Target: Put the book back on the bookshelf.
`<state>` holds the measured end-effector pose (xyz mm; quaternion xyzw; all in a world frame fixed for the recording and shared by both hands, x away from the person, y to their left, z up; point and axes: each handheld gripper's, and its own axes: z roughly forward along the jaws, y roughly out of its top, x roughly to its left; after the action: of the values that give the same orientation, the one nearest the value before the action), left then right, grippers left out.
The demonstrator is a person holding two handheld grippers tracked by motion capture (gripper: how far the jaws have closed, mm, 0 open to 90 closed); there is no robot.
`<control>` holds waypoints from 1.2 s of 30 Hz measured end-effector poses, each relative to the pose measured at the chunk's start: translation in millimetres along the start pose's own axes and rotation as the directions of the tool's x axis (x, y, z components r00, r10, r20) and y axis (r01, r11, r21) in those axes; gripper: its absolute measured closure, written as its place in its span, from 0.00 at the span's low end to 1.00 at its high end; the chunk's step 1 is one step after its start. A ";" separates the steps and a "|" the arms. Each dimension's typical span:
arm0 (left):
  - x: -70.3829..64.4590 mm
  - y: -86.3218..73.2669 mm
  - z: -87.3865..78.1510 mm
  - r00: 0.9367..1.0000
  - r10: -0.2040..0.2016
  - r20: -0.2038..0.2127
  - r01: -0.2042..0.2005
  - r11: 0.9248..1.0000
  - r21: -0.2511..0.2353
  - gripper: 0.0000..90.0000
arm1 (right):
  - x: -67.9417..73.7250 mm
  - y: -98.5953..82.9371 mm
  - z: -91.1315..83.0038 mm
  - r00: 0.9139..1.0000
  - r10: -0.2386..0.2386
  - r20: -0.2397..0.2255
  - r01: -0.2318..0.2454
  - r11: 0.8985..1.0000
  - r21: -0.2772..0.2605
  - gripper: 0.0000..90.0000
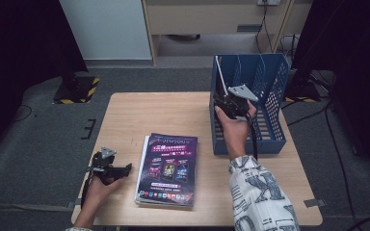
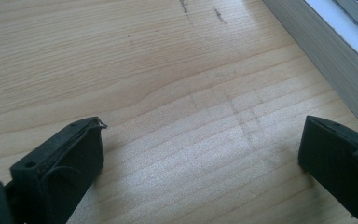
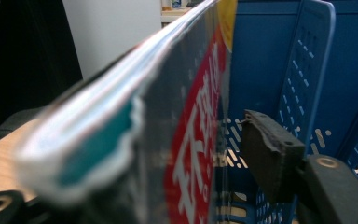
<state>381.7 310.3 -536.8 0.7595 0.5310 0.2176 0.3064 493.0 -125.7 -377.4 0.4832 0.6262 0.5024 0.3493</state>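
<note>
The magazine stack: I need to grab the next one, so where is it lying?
In the high view the magazine stack lies flat on the table, front centre, between the left gripper and the blue file rack.

Light wood table [image 1: 139, 108] on grey carpet [image 1: 38, 144]. White panel [image 1: 107, 29] far left, beige cabinet [image 1: 212, 19] far centre. Dark drapes both sides, dim light.

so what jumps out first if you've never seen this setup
The blue file rack at the table's right, where the right gripper holds a magazine upright at it. Then the glossy magazine stack lying mid-table, with the left gripper open beside it.
</note>
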 end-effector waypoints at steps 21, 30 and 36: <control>0.4 -0.5 -0.5 1.000 0.000 0.002 0.000 1.000 0.000 0.00 | 0.5 -20.6 -18.8 0.994 0.025 -0.107 -0.020 0.999 0.047 0.18; 1.3 -1.0 -1.1 1.000 0.009 0.010 -0.009 1.000 0.001 0.00 | 2.5 -26.3 -28.5 0.989 0.029 -0.147 -0.022 0.999 0.049 0.16; 1.6 -0.9 -1.0 1.000 0.013 0.013 -0.013 1.000 0.001 0.00 | 3.6 -31.5 -34.4 0.984 0.025 -0.179 -0.014 0.998 0.059 0.14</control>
<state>380.9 312.3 -536.7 0.7644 0.5242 0.2143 0.3081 452.3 -133.2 -399.0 0.4520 0.6645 0.5290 0.2725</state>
